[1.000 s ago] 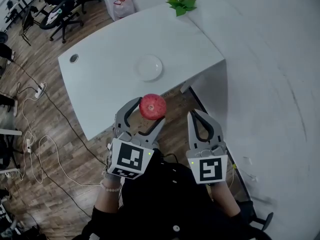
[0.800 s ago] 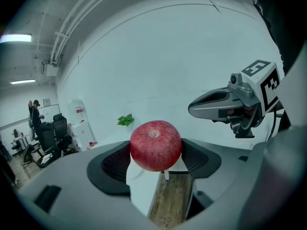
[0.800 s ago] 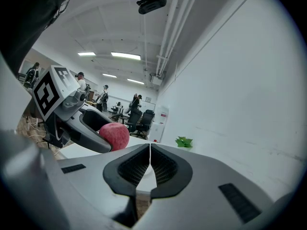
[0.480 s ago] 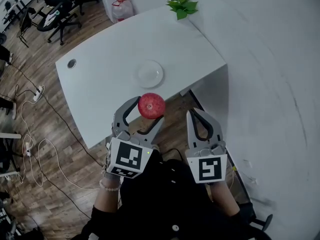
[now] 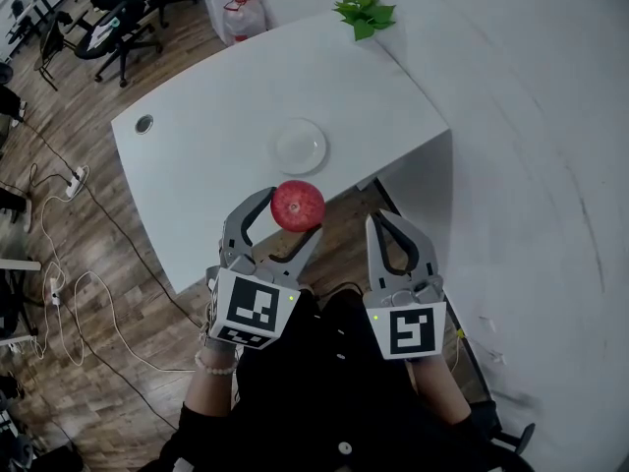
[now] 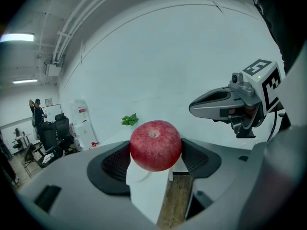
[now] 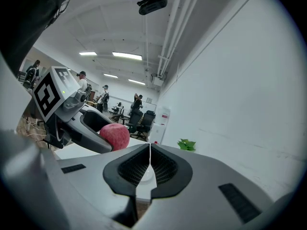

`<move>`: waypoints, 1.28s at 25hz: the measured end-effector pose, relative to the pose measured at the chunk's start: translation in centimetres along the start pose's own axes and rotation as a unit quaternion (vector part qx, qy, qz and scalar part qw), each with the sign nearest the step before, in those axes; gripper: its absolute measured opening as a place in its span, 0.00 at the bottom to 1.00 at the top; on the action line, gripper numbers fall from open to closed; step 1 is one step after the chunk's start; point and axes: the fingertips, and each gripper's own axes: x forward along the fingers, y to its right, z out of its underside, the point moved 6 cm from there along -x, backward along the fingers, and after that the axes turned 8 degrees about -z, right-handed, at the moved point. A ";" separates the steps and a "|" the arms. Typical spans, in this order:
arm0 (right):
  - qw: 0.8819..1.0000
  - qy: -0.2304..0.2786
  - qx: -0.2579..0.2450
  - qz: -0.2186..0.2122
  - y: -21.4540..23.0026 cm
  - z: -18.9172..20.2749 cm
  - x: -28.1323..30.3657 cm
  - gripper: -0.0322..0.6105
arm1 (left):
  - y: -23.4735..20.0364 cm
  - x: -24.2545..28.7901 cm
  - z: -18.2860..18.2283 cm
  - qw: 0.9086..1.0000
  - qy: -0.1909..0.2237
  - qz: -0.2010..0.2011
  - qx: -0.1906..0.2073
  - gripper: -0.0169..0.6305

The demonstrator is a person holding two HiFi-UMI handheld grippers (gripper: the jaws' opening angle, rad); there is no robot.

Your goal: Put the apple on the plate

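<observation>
A red apple (image 5: 298, 206) is held in the air by my left gripper (image 5: 285, 211), whose jaws are shut on its two sides, just short of the near edge of the white table (image 5: 216, 116). The same apple (image 6: 156, 145) fills the middle of the left gripper view and appears in the right gripper view too, as the apple (image 7: 114, 136). A small white plate (image 5: 298, 147) lies on the table beyond the apple. My right gripper (image 5: 398, 227) hangs to the right of the apple, jaws pressed together and holding nothing.
A green leafy plant (image 5: 365, 11) sits at the table's far corner by the white wall. A round cable hole (image 5: 144, 123) marks the table's left end. Cables (image 5: 69, 293) trail over the wooden floor on the left; office chairs (image 5: 113, 13) stand beyond.
The view has shifted slightly, bringing the table and plate a little nearer. The apple stays in the left gripper, and both grippers hold much the same pose.
</observation>
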 end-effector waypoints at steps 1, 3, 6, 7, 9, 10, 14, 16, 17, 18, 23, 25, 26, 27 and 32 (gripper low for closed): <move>1.000 0.000 -0.002 -0.001 -0.1 -0.1 0.0 0.12 | 0.0 -0.1 -0.1 1.000 0.002 -0.001 0.000 0.56; 1.000 -0.002 -0.006 -0.003 -0.2 -0.3 -0.1 0.12 | -0.2 -0.4 -0.2 1.000 0.004 -0.004 -0.001 0.56; 1.000 -0.004 -0.005 -0.004 -0.6 -0.3 -0.2 0.12 | -0.3 -0.9 0.1 1.000 0.002 -0.008 -0.003 0.56; 1.000 -0.004 -0.006 -0.005 -0.7 -0.3 -0.2 0.12 | -0.3 -1.1 0.2 1.000 0.001 -0.009 -0.004 0.56; 1.000 -0.005 -0.009 -0.008 -1.0 -0.2 -0.3 0.12 | -0.3 -1.4 0.4 1.000 -0.001 -0.012 -0.006 0.56; 1.000 -0.004 -0.009 -0.010 -1.1 -0.2 -0.3 0.12 | -0.3 -1.5 0.5 1.000 -0.002 -0.013 -0.007 0.56; 1.000 -0.005 -0.009 -0.013 -1.1 -0.2 -0.2 0.12 | -0.4 -1.8 0.6 1.000 -0.003 -0.020 -0.008 0.56; 1.000 -0.002 -0.010 -0.017 -1.1 -0.4 0.0 0.12 | -0.7 -2.0 0.6 1.000 -0.003 -0.026 -0.009 0.56; 1.000 -0.002 -0.012 -0.019 -1.1 -0.4 0.1 0.12 | -0.8 -2.1 0.6 1.000 -0.003 -0.029 -0.009 0.56; 1.000 -0.003 -0.015 -0.021 -1.1 -0.5 0.3 0.12 | -1.0 -2.1 0.6 0.999 -0.004 -0.032 -0.009 0.56; 0.999 0.009 -0.025 -0.032 -0.6 -0.7 1.3 0.12 | -1.7 -1.9 0.7 0.999 -0.007 -0.048 -0.012 0.56; 0.999 0.008 -0.027 -0.038 -0.4 -0.8 1.8 0.12 | -2.0 -1.6 0.6 0.998 -0.009 -0.054 -0.013 0.56; 0.999 0.008 -0.028 -0.042 -0.1 -0.9 2.1 0.12 | -2.2 -1.4 0.5 0.998 -0.010 -0.057 -0.013 0.56; 0.998 0.011 -0.029 -0.045 0.1 -1.0 2.5 0.12 | -2.4 -1.2 0.4 0.998 -0.011 -0.061 -0.013 0.56; 0.997 0.012 -0.035 -0.065 1.0 -1.1 4.0 0.12 | -3.1 -0.3 0.2 0.997 -0.018 -0.079 -0.021 0.56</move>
